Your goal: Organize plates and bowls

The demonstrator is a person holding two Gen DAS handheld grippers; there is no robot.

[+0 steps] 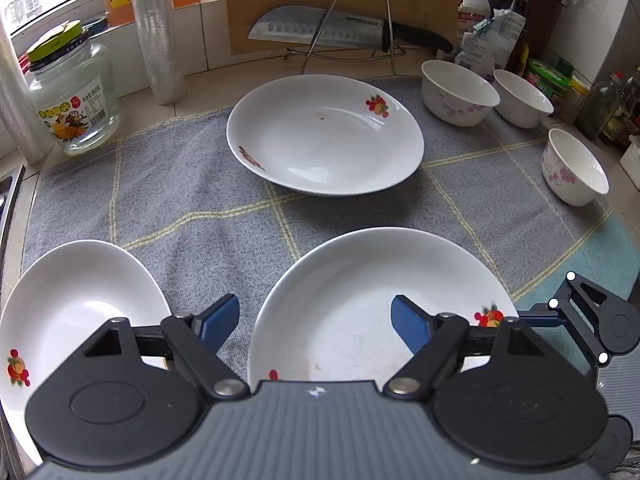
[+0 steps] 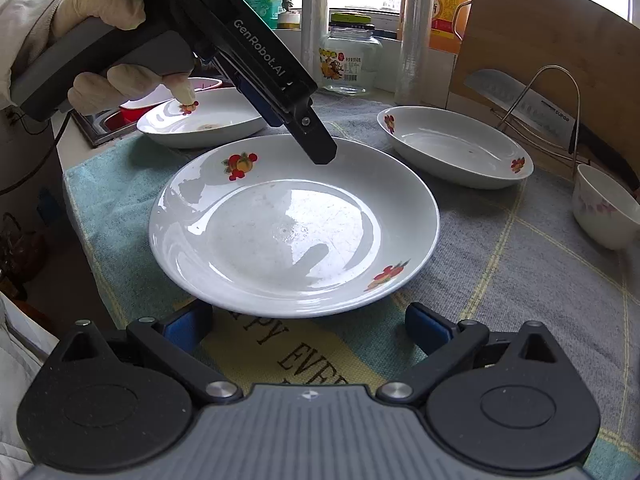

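Three white fruit-patterned plates lie on a grey checked towel (image 1: 180,184). The near plate (image 1: 360,292) (image 2: 292,220) sits between both grippers. My left gripper (image 1: 316,320) is open, with that plate's left rim between its blue pads and neither pad touching it. From the right wrist view a gloved hand holds it, its fingers (image 2: 318,148) tilted down over the plate's far rim. My right gripper (image 2: 308,330) is open and low at the plate's near rim, holding nothing. A second plate (image 1: 324,132) lies farther back and a third (image 1: 72,304) at the left. Three white bowls (image 1: 458,92) (image 1: 522,98) (image 1: 574,168) stand at the right.
A glass jar (image 1: 72,92) and rolls of film stand at the back left. A cleaver on a wire rack (image 1: 320,28) leans against a wooden board behind the plates. Bottles and packets (image 1: 492,32) crowd the back right. A sink edge (image 1: 8,200) is at the left.
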